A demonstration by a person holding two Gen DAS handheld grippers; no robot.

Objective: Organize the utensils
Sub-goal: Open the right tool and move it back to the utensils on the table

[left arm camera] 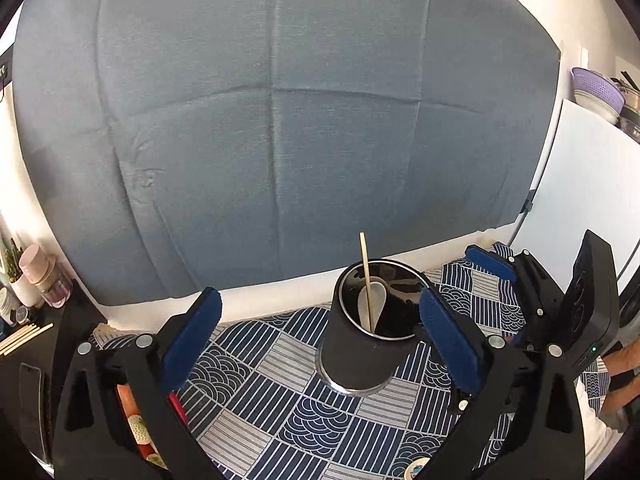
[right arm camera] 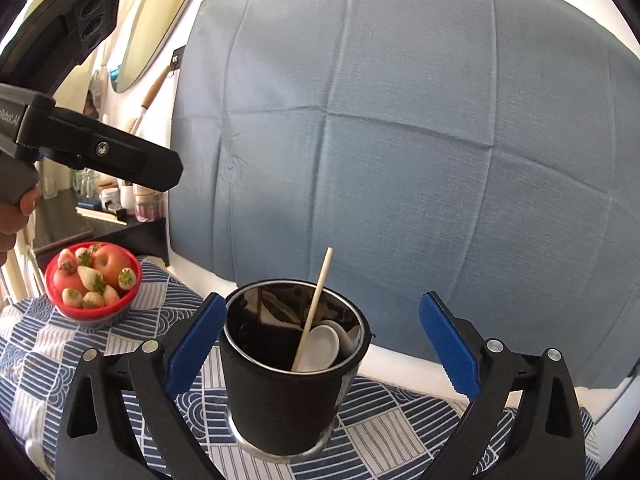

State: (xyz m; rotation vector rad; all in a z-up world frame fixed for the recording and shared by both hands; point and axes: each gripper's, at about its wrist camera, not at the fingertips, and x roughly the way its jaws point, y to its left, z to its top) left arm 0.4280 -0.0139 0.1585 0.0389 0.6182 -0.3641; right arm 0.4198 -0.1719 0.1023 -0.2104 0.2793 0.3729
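A black utensil holder [left arm camera: 362, 344] with a steel rim stands on the patterned cloth [left arm camera: 256, 400]. In it are a white spoon [left arm camera: 372, 298] and a wooden chopstick [left arm camera: 367, 276]. My left gripper [left arm camera: 320, 340] is open and empty, left of and in front of the holder. In the right wrist view the holder [right arm camera: 290, 376] stands between the fingers of my right gripper [right arm camera: 324, 348], which is open around it without touching; the spoon [right arm camera: 320, 348] and chopstick [right arm camera: 314, 308] lean inside. The right gripper's blue pads [left arm camera: 490, 262] also show in the left wrist view.
A red bowl of fruit [right arm camera: 93, 280] sits on the cloth at the left. A blue-grey fabric panel [right arm camera: 400, 140] stands behind the table. A dark side shelf [right arm camera: 100, 220] holds jars and chopsticks. A small white dish [left arm camera: 416, 470] lies near the front edge.
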